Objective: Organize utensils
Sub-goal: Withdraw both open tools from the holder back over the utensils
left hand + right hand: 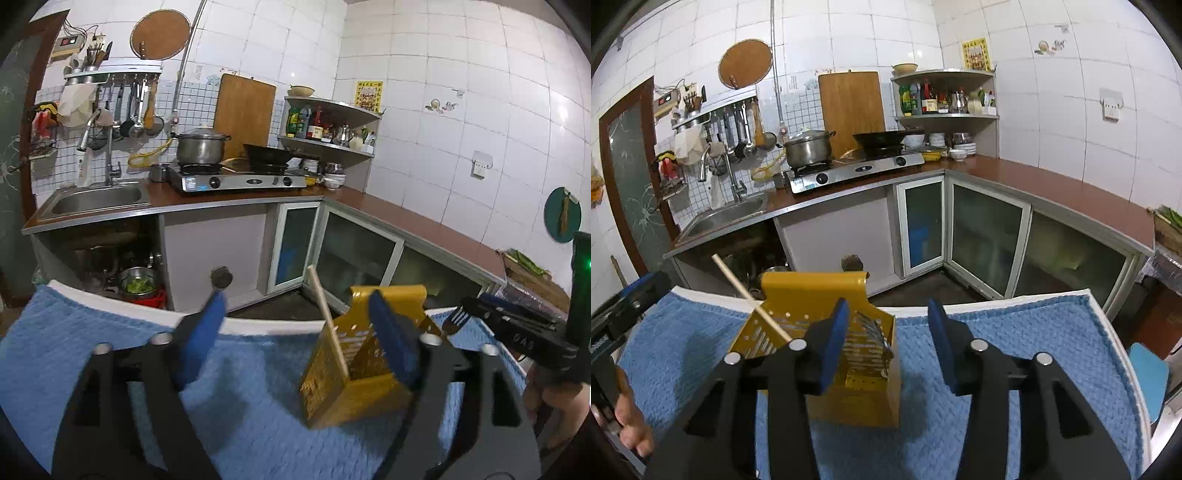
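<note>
A blue towel [1015, 350] covers the table, and the yellow utensil holder [857, 387] stands upright on it, the landmark here. The left gripper [295, 339] hovers just in front of the holder, jaws spread wide and empty, its right finger overlapping the holder's front. The right gripper [888, 343] sits just right of the holder, jaws also spread, gripping nothing. A wooden chopstick [327, 314] leans out of the holder, and a fork [453, 320] shows just behind its right edge.
</note>
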### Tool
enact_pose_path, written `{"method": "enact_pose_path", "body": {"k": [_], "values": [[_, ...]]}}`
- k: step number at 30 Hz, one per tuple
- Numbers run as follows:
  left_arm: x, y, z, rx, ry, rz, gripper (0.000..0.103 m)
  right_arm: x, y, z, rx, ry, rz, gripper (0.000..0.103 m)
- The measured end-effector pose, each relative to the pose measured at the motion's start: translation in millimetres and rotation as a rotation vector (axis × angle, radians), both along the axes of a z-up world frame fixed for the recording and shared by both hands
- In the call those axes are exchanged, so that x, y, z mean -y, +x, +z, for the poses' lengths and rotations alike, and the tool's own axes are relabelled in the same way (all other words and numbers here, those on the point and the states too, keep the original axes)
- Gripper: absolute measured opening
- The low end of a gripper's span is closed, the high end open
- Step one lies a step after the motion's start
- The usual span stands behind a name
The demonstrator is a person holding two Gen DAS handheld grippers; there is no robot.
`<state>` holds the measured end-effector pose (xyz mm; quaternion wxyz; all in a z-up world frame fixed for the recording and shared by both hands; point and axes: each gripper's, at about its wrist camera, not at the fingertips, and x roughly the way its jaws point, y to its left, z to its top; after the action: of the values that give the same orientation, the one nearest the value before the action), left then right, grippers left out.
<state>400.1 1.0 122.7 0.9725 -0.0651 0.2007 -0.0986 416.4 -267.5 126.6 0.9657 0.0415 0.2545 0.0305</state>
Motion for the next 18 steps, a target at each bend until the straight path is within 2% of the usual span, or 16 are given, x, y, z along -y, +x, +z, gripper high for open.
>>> {"method": "enact_pose_path", "body": {"k": [1,5,7,13,18], "values": [[-3.2,-6.5,1.0,-0.006,0.014,0.015,0.091,0.0,-3.5,1.4,-0.003,-0.007,-0.006,0.053],[-11.8,-26.1,-0.5,-0.043,0.048,0.038,0.098,5.9,-28.9,1.8,-0.004,-0.013,-0.041,0.057],[-14.5,-36.0,-5.5,-0.06,0.059,0.051,0.098,8.7,-41.3,-2.9,-0.01,-0.012,-0.067,0.059],[-11.4,-58.5,-34.4,-0.121,0.121,0.084,0.098,11.0,-80.8,-36.6,-0.064,-0.025,-0.142,0.059],[-6.4,-72.2,-63.5,-0.192,0.128,0.078,0.098,7.2,-116.8,-74.5,-0.105,-0.032,-0.191,0.059]]}}
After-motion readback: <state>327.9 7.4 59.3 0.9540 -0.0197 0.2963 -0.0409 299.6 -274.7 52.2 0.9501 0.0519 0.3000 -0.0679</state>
